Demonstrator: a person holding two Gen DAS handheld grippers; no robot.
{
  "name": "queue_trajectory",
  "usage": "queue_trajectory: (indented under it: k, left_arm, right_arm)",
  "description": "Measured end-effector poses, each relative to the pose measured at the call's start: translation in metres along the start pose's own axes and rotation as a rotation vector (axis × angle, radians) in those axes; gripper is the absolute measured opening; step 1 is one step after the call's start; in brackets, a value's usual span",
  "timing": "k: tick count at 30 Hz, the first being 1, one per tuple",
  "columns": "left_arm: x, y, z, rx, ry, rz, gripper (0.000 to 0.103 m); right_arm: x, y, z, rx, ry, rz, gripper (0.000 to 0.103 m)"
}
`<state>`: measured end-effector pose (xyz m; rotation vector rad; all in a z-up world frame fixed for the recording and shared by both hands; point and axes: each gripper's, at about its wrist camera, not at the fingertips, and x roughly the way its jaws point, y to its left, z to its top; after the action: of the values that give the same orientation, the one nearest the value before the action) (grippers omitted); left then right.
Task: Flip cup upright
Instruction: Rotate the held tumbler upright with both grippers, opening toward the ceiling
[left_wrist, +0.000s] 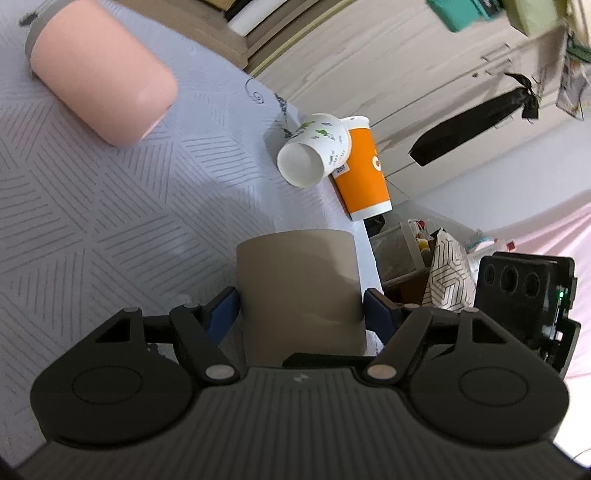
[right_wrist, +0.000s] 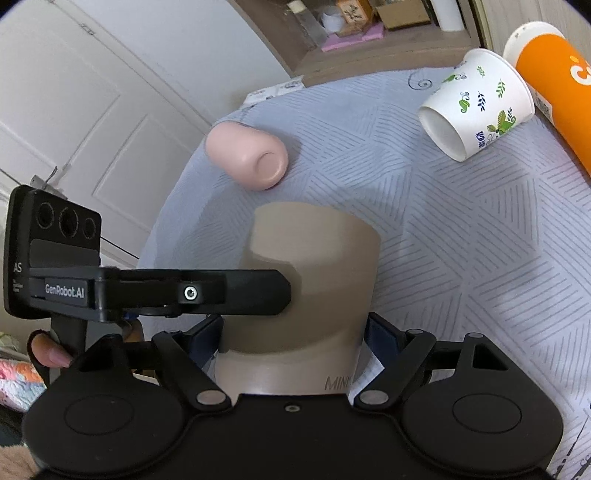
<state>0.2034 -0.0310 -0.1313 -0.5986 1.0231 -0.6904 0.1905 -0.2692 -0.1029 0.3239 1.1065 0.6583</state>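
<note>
A taupe cup is gripped by both grippers at once over the patterned cloth. My left gripper is shut on its sides, blue pads pressed against it. In the right wrist view the same cup sits between the pads of my right gripper, which is shut on it. The left gripper's finger reaches in from the left and touches the cup's side. I cannot tell which way the cup's mouth faces.
A pink cup lies on its side. A white leaf-print paper cup lies on its side against an orange cup. The table edge is close on the right.
</note>
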Motion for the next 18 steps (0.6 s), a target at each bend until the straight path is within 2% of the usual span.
queue_trajectory:
  k: [7,12,18]
  left_arm:
    - [-0.019,-0.022,-0.02,0.166,-0.049,0.037,0.073]
    - [-0.031,-0.038,-0.034,0.279,-0.069,0.072,0.073]
    - [-0.041,-0.049,-0.04,0.343,-0.114,0.103,0.072]
  right_arm:
    - [-0.009,0.012,-0.015,-0.109,-0.061,0.004,0.086]
    - [-0.013,0.031,-0.03,-0.265,-0.125,-0.069,0.084]
    - [-0.018,0.044,-0.033,-0.398,-0.197,-0.134,0.083]
